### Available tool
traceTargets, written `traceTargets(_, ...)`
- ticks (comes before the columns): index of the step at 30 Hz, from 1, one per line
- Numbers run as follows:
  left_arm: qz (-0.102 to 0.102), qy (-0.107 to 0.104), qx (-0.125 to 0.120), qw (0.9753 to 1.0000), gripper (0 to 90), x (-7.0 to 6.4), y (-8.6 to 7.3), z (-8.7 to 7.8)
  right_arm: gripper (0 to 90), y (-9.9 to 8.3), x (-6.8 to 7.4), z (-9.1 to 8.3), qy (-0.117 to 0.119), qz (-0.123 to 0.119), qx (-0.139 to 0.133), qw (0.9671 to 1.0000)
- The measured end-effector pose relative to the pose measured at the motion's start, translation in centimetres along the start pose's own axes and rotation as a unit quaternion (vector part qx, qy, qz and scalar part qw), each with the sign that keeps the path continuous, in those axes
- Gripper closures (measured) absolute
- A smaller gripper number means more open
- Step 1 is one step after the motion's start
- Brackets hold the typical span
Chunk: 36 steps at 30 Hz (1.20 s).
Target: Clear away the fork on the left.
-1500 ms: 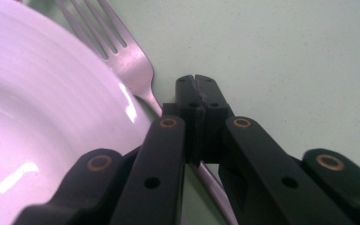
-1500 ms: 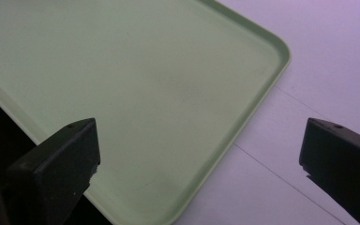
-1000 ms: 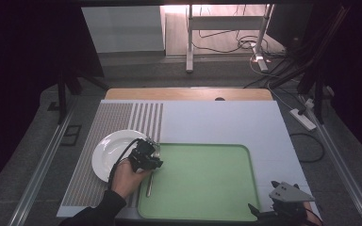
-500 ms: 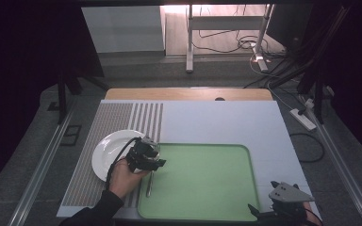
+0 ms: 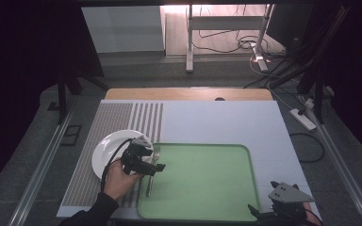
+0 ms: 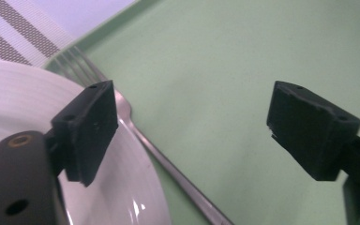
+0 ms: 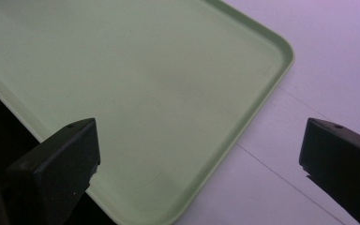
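Left gripper [image 5: 146, 162] is hovering with fingers [image 6: 91, 129] apart over the fork [image 5: 152, 170], which is lying along the green tray's [image 5: 202, 188] left edge beside the plate [image 5: 106, 150], likely lining up a pickup. Right gripper [image 5: 275, 214] is waiting, fingers apart, at the tray's near right corner.

Work surface: a table [image 5: 226, 122] covered by a pale sheet, with a wooden edge showing at the far side. A grey-striped placemat [image 5: 108, 136] lies on its left portion. A white plate [image 5: 106, 150] sits on the placemat. A light green tray [image 5: 202, 183] lies beside the plate, at the near centre. A fork [image 5: 152, 172] rests along the tray's left edge.
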<state>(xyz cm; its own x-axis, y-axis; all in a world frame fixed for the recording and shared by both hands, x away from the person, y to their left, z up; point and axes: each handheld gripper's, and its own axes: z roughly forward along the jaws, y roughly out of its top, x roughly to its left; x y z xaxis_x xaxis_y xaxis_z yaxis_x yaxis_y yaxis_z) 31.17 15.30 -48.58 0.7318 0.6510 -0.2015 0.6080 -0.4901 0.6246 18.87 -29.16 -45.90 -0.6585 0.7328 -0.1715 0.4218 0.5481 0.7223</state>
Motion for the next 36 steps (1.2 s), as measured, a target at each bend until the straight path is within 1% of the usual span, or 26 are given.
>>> traceTargets(6,-0.005,-0.006,-0.006,1.0,6.3,0.3,-0.6,-0.6,0.0,0.0,0.0,0.0,0.0,0.001,0.0,1.0)
traceTargets(8,-0.01,-0.013,-0.007,0.9998,5.6,0.4,-0.8,-0.7,0.0,0.0,0.0,0.0,0.0,0.001,0.0,1.0)
traceTargets(10,-0.02,-0.01,-0.006,0.9997,0.9,0.5,-0.9,-0.8,0.0,0.0,0.0,0.0,-0.001,0.002,-0.001,1.0)
traceTargets(16,-0.012,-0.015,-0.022,0.9996,0.0,0.6,-1.3,-1.4,0.0,0.0,0.0,-0.1,-0.003,0.007,-0.001,1.0)
traceTargets(17,-0.008,-0.013,-0.025,0.9996,0.0,0.5,-1.4,-1.6,0.0,0.0,-0.1,-0.1,-0.002,0.008,-0.002,1.0)
traceTargets(19,0.006,-0.004,-0.026,0.9996,0.0,0.4,-1.6,-1.9,0.0,0.0,-0.1,-0.1,-0.003,0.011,-0.002,0.9999)
traceTargets(20,0.008,0.001,-0.029,0.9996,0.0,0.3,-1.7,-2.0,0.0,0.0,-0.2,-0.1,-0.003,0.013,-0.003,0.9999)
traceTargets(24,0.001,-0.004,-0.039,0.9992,0.0,0.3,-2.3,-2.4,0.0,0.0,-0.3,-0.1,-0.003,0.02,-0.002,0.9998)
traceTargets(31,-0.007,-0.007,-0.045,0.9989,0.0,0.1,-3.2,-3.1,0.0,0.0,-0.5,-0.1,-0.006,0.032,-0.001,0.9995)
traceTargets(36,-0.011,0.009,-0.049,0.9987,0.0,-0.3,-4.0,-3.8,0.0,0.0,-0.5,-0.1,-0.006,0.033,-0.002,0.9994)
